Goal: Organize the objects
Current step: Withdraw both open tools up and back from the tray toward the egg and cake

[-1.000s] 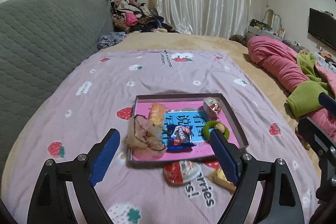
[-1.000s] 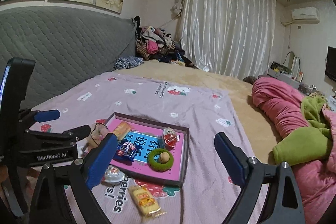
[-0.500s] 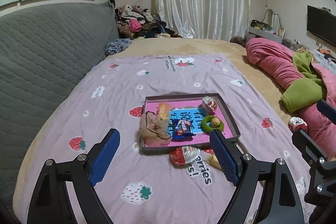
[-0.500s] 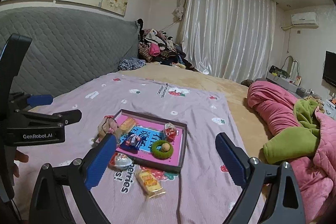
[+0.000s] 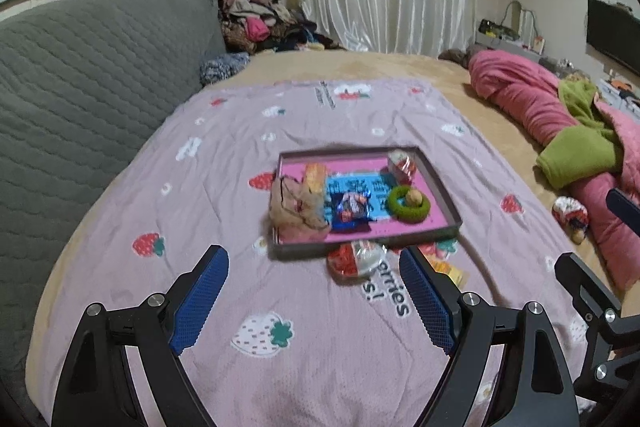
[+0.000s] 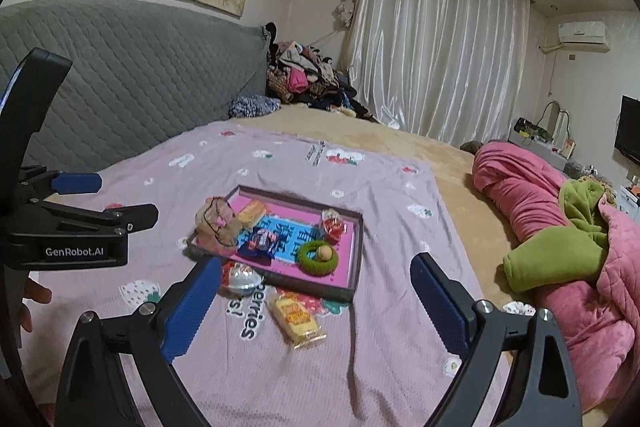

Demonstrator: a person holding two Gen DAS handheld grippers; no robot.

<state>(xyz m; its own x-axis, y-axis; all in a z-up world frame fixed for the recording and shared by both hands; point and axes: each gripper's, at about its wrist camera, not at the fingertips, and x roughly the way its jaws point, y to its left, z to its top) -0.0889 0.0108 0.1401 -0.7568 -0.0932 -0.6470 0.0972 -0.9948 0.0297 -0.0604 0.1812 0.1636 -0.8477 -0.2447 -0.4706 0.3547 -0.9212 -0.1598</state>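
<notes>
A shallow pink tray [image 5: 440, 183] [image 6: 356, 255] lies on the lilac strawberry blanket. In it are a beige pouch [image 5: 296, 207], an orange snack bar [image 5: 314, 177], a blue packet [image 5: 350, 209], a green ring with a nut [image 5: 408, 201] and a red-white candy [image 5: 402, 161]. In front of the tray lie a red-and-clear packet [image 5: 356, 259] [image 6: 242, 277] and a yellow snack packet [image 6: 296, 319] [image 5: 446, 269]. My left gripper [image 5: 314, 301] and right gripper [image 6: 316, 307] are both open and empty, held above the blanket short of the tray.
A grey quilted headboard [image 5: 80, 87] runs along the left. A pink and green quilt [image 5: 560, 123] is bunched at the right. A clothes pile [image 5: 260, 23] and curtains are at the back. A small patterned bundle [image 5: 570, 213] lies by the quilt.
Both grippers have pulled back and up from the tray over the last second, so it looks smaller and farther. Both stayed open. No object has moved.
</notes>
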